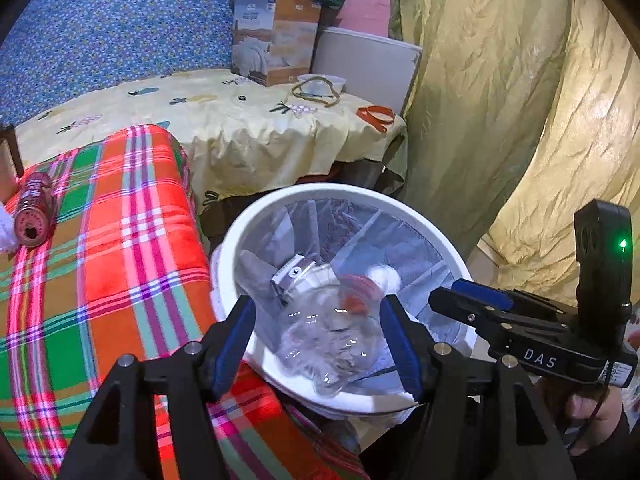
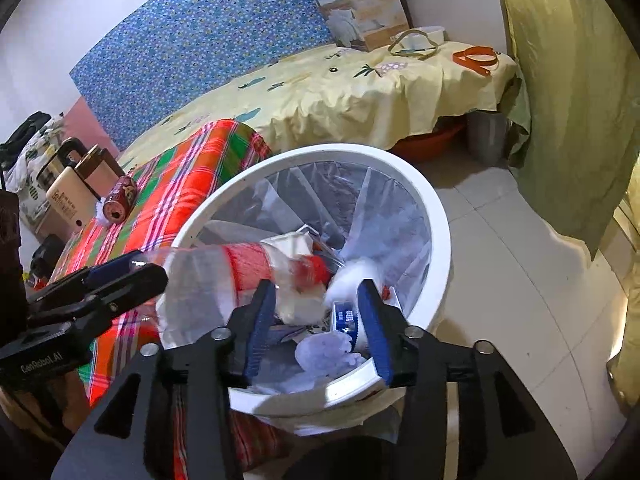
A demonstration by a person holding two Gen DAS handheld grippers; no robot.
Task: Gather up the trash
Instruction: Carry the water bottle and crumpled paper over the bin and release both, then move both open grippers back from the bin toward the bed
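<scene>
The left hand-held gripper (image 1: 318, 336) is sitting nearest the lens, its blue-padded fingers (image 1: 236, 344) spread wide over the white trash bin (image 1: 240, 248), and a clear plastic bottle (image 1: 328, 340) with a red label and red cap is lying blurred in the gap between them; whether the pads are touching it I cannot tell. From the right wrist view the same bottle (image 2: 240, 272) is stretching across the bin's near-left rim (image 2: 192, 228), cap pointing inward, with the left gripper's tips (image 2: 120, 276) just at its base. The right hand-held gripper (image 2: 316, 320) is also hanging wide open above the bin, holding nothing, over crumpled white paper (image 2: 352, 280) and a small blue-and-white wrapper (image 2: 345, 320) lying inside the clear liner (image 2: 384, 216). The bin is standing on the tiled floor (image 2: 520, 280) against a surface draped in a red, green and orange plaid cloth (image 1: 100, 260). A red drink can (image 1: 34, 210) is lying on its side on that cloth, well apart from the bin. Beyond, a bed with a yellow sheet (image 1: 220, 120) is carrying a cardboard box (image 1: 276, 40) and an orange strap (image 1: 376, 116)
</scene>
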